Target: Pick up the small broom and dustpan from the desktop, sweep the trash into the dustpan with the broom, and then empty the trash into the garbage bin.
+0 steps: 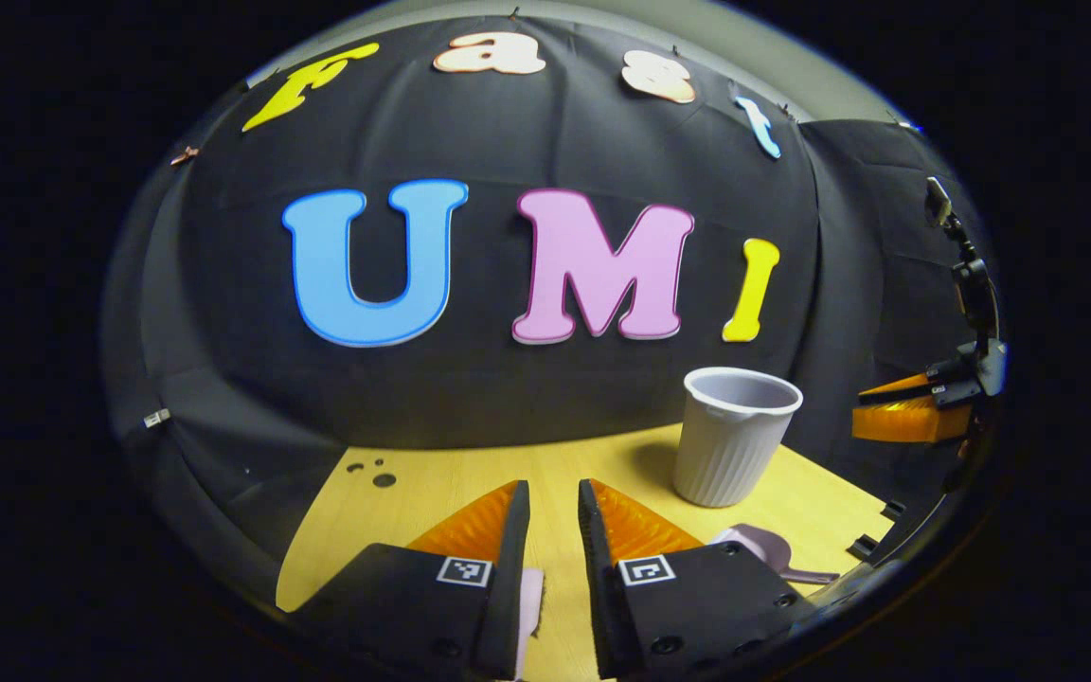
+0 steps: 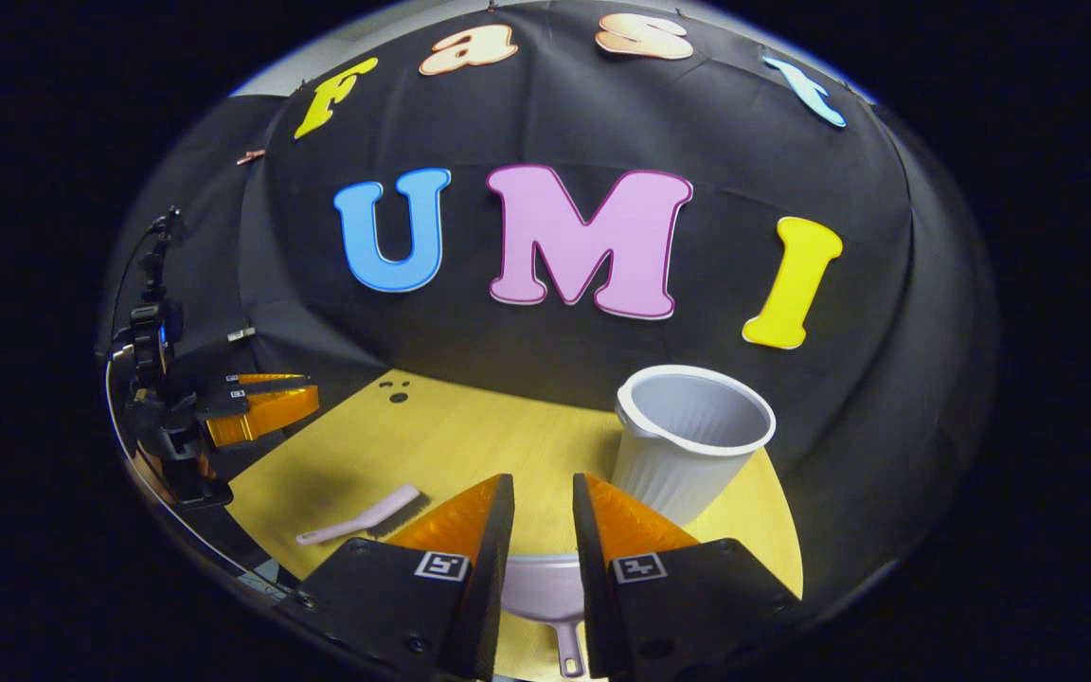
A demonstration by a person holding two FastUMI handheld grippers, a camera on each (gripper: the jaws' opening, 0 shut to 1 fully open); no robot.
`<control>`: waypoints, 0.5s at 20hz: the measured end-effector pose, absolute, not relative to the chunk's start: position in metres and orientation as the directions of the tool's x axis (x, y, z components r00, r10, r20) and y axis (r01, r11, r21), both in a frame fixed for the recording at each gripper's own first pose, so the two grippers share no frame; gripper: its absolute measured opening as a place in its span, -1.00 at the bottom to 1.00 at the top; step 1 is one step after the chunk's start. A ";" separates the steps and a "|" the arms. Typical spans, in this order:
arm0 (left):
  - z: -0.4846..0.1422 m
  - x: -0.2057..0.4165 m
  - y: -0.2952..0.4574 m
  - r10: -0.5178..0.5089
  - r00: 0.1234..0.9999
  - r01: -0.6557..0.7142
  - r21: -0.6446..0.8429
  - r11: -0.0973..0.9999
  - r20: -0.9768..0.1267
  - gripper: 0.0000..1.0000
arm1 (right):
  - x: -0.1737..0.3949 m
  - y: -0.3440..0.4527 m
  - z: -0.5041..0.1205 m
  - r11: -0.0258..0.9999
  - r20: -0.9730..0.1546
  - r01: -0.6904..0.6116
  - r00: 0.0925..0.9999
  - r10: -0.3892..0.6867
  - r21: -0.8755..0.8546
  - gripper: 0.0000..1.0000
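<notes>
my right hand-held gripper (image 2: 543,530) narrowly parted, empty, above dustpan (image 2: 545,587) just in front of bin (image 2: 688,445); dustpan handle points back at me. broom (image 2: 361,516) lies left of bin, long axis slanting; my left hand-held gripper (image 1: 553,535) nearer it, narrowly parted, empty.

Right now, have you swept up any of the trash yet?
Not yet. Nothing looks done: the broom lies on the table and the dustpan sits below the right gripper, both ungrasped. Both the left gripper and the right are open. Picking up, sweeping, and emptying into the bin are all left.
</notes>
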State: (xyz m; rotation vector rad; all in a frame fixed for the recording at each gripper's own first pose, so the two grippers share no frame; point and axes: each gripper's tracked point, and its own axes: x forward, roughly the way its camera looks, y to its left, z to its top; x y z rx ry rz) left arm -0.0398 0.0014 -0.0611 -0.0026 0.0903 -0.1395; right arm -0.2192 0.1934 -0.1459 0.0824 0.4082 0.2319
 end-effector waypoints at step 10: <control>-0.023 -0.052 -0.061 -0.070 0.996 0.071 0.028 0.997 -0.051 -0.29 | -0.215 0.159 -0.119 0.938 -0.229 -0.292 0.915 0.331 0.187 -0.18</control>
